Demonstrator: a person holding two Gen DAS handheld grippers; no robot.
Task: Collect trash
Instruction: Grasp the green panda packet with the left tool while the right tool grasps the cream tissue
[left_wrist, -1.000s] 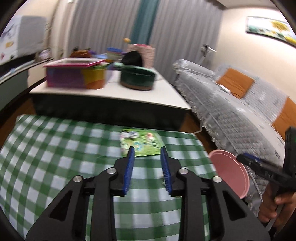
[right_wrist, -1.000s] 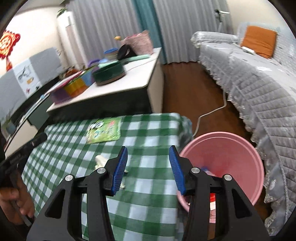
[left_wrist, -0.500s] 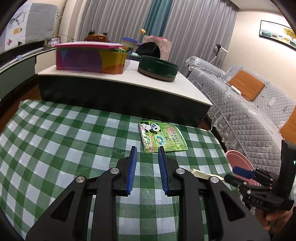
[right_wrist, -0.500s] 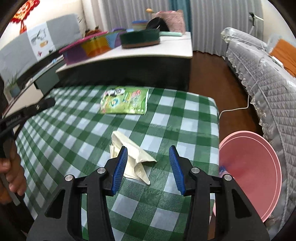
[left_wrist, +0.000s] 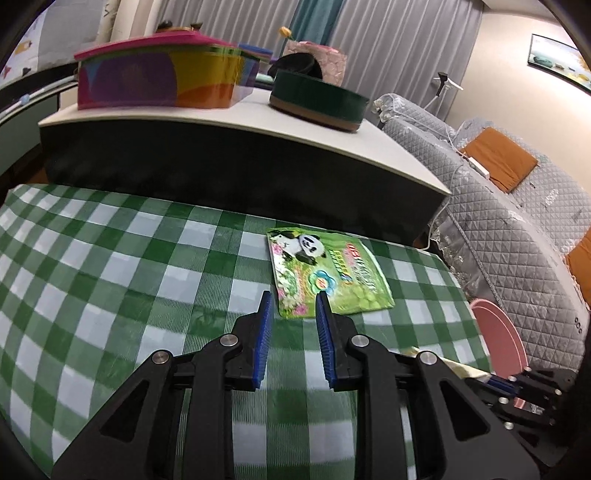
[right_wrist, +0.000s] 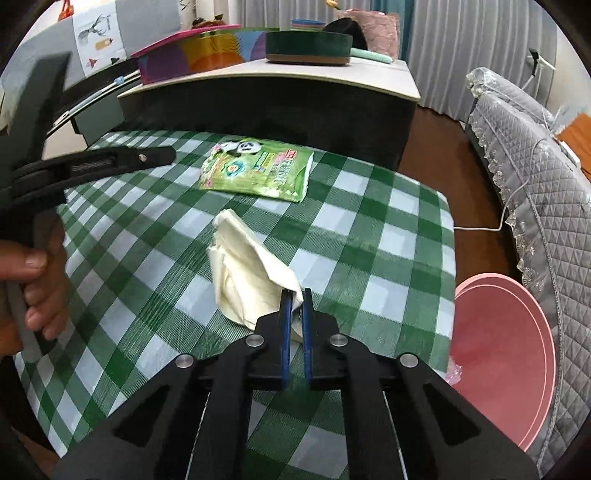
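Two pieces of trash lie on the green-checked tabletop (right_wrist: 369, 229): one crumpled cream tissue (right_wrist: 247, 280) and one flat green packet (right_wrist: 258, 171) printed with a panda. The writing on the packet is too blurred to read.

The right claw (right_wrist: 294, 297) has just been closing and its jaws now pinch the near corner of the tissue between the blue pads; the rest of the tissue spreads ahead and to the left of the claw on the cloth. The green packet lies well ahead of this claw, apart from the tissue.

The left claw (left_wrist: 293, 304) stands at a narrow gap with nothing between the jaws. Its tips hover just before the near edge of the green packet (left_wrist: 325, 273).

One pink bin (right_wrist: 502, 354) stands to the right of the right claw, beside the tabletop edge.
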